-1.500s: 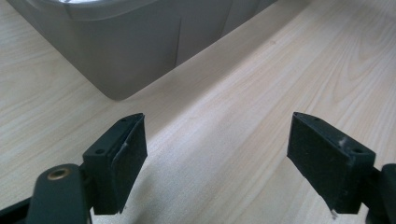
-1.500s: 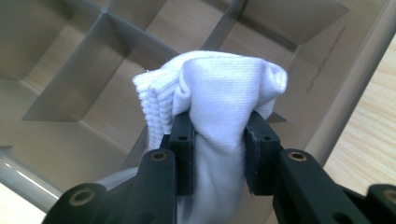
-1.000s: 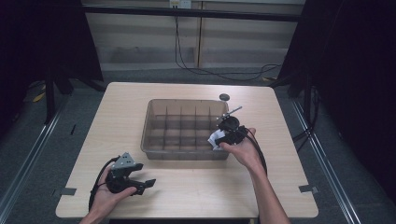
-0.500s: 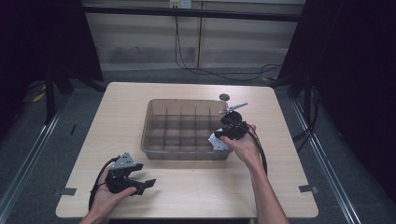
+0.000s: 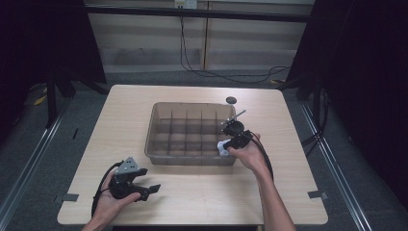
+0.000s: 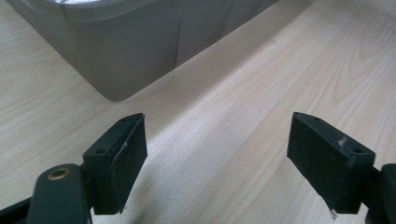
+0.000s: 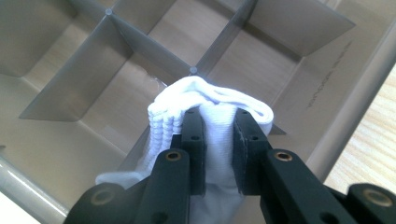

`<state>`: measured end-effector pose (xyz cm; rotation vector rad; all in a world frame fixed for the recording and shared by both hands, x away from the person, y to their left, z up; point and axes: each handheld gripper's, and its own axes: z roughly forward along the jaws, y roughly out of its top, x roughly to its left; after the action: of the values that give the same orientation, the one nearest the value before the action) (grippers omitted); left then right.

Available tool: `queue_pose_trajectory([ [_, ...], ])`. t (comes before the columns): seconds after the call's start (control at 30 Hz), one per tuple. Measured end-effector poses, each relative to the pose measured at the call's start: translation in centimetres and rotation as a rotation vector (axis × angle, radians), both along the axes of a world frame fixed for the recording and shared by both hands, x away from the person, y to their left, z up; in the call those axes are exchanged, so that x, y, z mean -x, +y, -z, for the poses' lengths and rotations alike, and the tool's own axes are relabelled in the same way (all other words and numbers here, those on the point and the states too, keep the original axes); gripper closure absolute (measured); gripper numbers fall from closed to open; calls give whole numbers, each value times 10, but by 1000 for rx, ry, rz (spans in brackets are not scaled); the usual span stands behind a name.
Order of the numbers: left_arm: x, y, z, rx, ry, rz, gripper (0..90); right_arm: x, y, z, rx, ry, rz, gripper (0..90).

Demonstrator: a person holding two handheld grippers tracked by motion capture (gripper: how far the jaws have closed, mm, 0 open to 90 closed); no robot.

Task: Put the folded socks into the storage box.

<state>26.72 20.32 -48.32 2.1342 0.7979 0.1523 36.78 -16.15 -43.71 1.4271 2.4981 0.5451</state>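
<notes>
Wood of the table [image 5: 202, 197] lies bare under the left gripper [image 6: 217, 158], which rests near the front edge with its jaws spread wide on nothing. Farther in, the right gripper [image 7: 219, 140] has just been closing and now pinches a folded white sock [image 7: 210, 100] over the divided bin [image 5: 159, 113], above its near right compartments. Judging by the dividers below, a good placement means keeping the squeeze firm, centring the bundle over one cell and lowering straight, so no fold snags a wall.
</notes>
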Motion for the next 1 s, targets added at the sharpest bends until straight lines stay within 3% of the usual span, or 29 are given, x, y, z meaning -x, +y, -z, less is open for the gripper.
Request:
queue_pose_trajectory([
  [0.1, 0, -1, 0, 0, -2, 3, 197, -2, 3, 1, 28, 10, -4, 774],
  [0.13, 1, -1, 0, 0, -3, 3, 197, -3, 8, 7, 62, 30, 2, 778],
  [0.3, 0, 1, 0, 0, -1, 1, 197, -4, 7, 7, 56, 25, 3, 771],
  [0.5, 0, 1, 0, 0, 0, 0, 197, 0, 7, 6, 45, -25, 15, 751],
  [0.6, 0, 1, 0, 2, 1, -1, 197, 3, 5, -1, 53, -62, 29, 643],
  [0.67, -1, 1, 0, 5, 1, -3, 197, 4, 0, -5, -5, -62, 31, 620],
  [0.8, -1, 3, 0, 4, -1, -8, 196, 7, -3, -7, -41, -87, 28, 581],
  [1.0, -1, 5, 0, 6, -3, -19, 196, 12, -14, -11, -152, -150, 38, 523],
])
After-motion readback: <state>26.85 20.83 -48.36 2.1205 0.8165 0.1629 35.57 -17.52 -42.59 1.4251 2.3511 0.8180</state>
